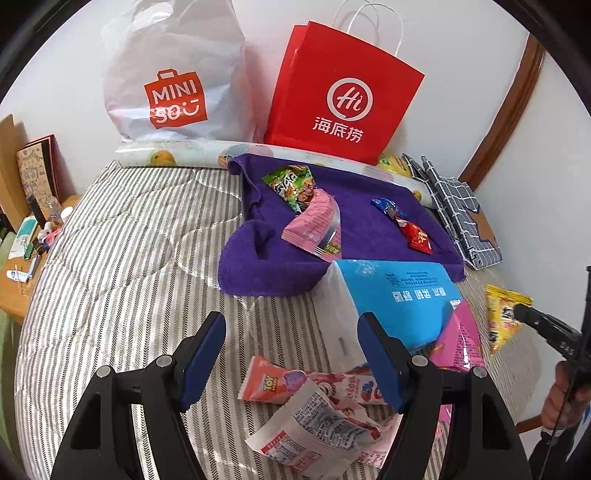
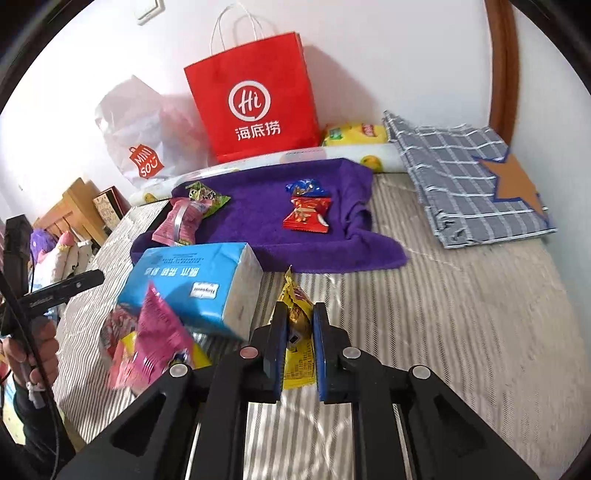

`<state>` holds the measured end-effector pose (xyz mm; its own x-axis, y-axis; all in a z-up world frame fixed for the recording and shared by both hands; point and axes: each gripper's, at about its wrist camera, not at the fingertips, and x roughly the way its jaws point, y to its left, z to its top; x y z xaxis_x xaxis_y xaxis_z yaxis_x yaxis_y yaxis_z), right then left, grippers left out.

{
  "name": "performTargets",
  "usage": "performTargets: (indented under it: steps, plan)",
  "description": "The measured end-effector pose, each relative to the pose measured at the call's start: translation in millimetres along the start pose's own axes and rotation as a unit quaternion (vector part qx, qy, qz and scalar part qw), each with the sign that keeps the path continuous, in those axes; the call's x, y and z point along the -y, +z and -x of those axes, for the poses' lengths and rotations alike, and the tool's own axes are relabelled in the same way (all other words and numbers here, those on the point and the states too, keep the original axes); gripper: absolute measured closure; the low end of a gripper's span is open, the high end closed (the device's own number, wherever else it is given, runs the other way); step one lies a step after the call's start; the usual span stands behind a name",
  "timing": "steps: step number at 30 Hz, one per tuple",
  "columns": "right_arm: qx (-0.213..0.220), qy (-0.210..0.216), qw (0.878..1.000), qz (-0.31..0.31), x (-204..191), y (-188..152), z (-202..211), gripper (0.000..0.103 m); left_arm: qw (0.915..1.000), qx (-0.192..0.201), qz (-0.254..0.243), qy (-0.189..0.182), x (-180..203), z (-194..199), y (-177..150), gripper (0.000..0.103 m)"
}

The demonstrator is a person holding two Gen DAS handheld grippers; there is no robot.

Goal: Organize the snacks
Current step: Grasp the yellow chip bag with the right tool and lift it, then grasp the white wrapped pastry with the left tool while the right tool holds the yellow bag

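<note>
On striped bedding, purple towel, right gripper clamping yellow snack packet, left gripper spread.

A plain white wall closes the back of the room, with a curved brown wooden frame running up it on the right. A bed with a grey-and-white striped quilted cover fills the foreground, patches of daylight falling across it. On the far left stands a cluttered wooden side table. A light switch sits high on the wall.
</note>
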<state>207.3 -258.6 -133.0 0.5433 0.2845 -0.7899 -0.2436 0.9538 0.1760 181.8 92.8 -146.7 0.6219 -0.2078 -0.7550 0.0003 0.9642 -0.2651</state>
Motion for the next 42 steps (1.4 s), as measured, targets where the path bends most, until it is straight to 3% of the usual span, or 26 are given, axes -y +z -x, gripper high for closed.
performTargets:
  steps: [3,7,13,15,18,25,28,35,38,42]
  plan:
    - [-0.014,-0.001,1.0,0.011,-4,-5,6,0.09,1.0,-0.003,0.002,-0.004,1,-1,-2,0.031]
    - [-0.039,-0.012,0.999,0.021,-8,-18,-14,0.088,1.0,-0.005,0.003,-0.005,2,-1,-5,0.031]
    - [-0.039,-0.016,0.999,0.032,-8,-31,-35,0.069,1.0,-0.008,0.005,-0.001,-2,8,-12,0.031]
    - [-0.033,-0.011,0.999,0.035,-9,-32,-36,0.053,0.9999,-0.009,0.008,-0.003,-5,10,-15,0.031]
    - [-0.028,-0.008,0.998,0.048,-13,-34,-43,0.043,0.9999,-0.013,0.011,0.0,-6,10,-18,0.031]
    - [-0.058,-0.03,0.997,0.048,-11,-46,-73,0.044,0.9995,-0.032,0.004,0.002,-4,6,-30,0.031]
    - [-0.047,-0.027,0.998,0.04,-8,-50,-71,0.052,0.9988,-0.048,0.011,0.0,-6,4,-38,0.031]
    - [-0.029,-0.026,0.999,0.012,5,-53,-55,0.056,0.993,-0.096,0.057,-0.04,-9,-3,-64,0.031]
    - [-0.021,-0.024,0.999,0.01,8,-53,-49,0.056,0.9909,-0.092,0.082,-0.054,-8,0,-69,0.031]
    - [-0.015,-0.019,1.0,0.01,9,-54,-44,0.056,0.9881,-0.094,0.113,-0.046,-7,0,-70,0.031]
